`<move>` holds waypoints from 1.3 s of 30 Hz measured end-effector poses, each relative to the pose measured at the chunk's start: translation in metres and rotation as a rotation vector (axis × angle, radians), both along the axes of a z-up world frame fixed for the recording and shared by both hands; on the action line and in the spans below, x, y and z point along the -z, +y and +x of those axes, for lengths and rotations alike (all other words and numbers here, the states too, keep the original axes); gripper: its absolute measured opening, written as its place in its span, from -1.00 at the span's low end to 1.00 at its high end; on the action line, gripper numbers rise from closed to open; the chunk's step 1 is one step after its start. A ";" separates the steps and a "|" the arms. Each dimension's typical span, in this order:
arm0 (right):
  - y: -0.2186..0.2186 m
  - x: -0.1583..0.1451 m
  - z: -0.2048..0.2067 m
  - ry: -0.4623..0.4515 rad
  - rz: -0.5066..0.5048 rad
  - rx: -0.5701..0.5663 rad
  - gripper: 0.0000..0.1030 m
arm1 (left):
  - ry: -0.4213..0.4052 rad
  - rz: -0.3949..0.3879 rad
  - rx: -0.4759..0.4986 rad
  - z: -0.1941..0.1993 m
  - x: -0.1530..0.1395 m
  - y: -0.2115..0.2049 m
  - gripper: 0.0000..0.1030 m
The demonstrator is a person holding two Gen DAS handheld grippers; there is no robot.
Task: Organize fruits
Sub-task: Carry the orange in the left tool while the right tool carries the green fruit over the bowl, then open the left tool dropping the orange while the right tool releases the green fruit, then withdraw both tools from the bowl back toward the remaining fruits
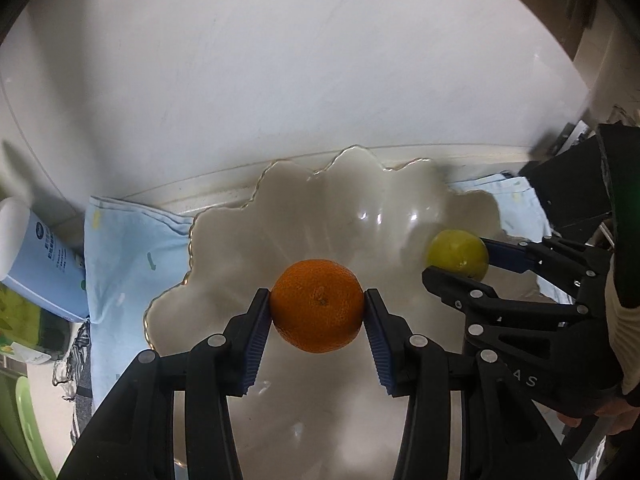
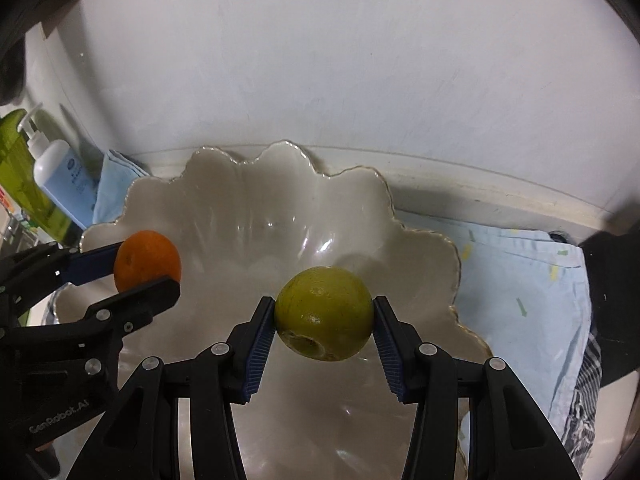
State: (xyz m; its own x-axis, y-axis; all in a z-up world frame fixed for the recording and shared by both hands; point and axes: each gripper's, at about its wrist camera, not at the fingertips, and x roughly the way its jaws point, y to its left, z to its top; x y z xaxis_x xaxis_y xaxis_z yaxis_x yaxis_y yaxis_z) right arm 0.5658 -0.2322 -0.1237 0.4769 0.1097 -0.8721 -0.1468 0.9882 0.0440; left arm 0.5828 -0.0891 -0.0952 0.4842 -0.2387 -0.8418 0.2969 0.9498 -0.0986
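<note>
- The step in hand looks like setting both fruits down into the bowl [image 2: 224, 184]. I would lower each fruit close to the bowl floor before letting go, so neither rolls or knocks the glossy wall.
- Release one at a time, or keep the two apart; round fruit will run to the low middle and bump.
- Open the jaws only a little and lift straight up, clear of the scalloped rim.
- The left gripper [image 1: 318, 310] pinches the orange [image 1: 318, 306] at its sides, both blue pads pressed on the skin; the orange hangs over the near middle of the bowl, apart from its surface as far as I can tell.
- The right gripper [image 2: 325, 314] pinches the green fruit [image 2: 325, 313] the same way, to the right of the orange, over the bowl's right half.
- The bowl stands on a pale blue cloth [image 2: 520, 280], its far rim near the wall.
</note>
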 end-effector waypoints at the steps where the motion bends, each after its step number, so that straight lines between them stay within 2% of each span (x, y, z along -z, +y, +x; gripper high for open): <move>1: 0.000 0.002 0.000 0.007 0.000 -0.003 -0.03 | 0.008 0.003 -0.006 0.001 0.002 0.000 -0.11; 5: -0.002 0.005 0.001 0.029 -0.002 -0.012 -0.02 | 0.042 0.005 -0.014 0.004 0.009 0.001 -0.09; 7: -0.004 0.004 0.000 0.031 -0.003 -0.012 0.02 | 0.035 0.007 -0.017 0.003 0.007 0.001 0.12; 10: -0.002 -0.004 -0.002 -0.002 -0.025 -0.009 0.20 | -0.012 0.036 -0.016 0.000 -0.002 0.000 0.30; 15: -0.009 -0.023 -0.012 -0.037 -0.022 0.005 0.20 | -0.045 0.015 -0.037 -0.008 -0.017 0.005 0.49; 24: -0.015 -0.061 -0.034 -0.122 -0.036 0.022 0.21 | -0.119 0.014 -0.086 -0.034 -0.039 0.016 0.62; 28: -0.018 -0.078 -0.052 -0.179 -0.040 0.041 0.35 | -0.162 0.013 -0.097 -0.056 -0.049 0.025 0.68; 39: 0.003 -0.115 -0.135 -0.359 -0.031 0.057 0.35 | -0.293 0.003 -0.111 -0.138 -0.084 0.045 0.75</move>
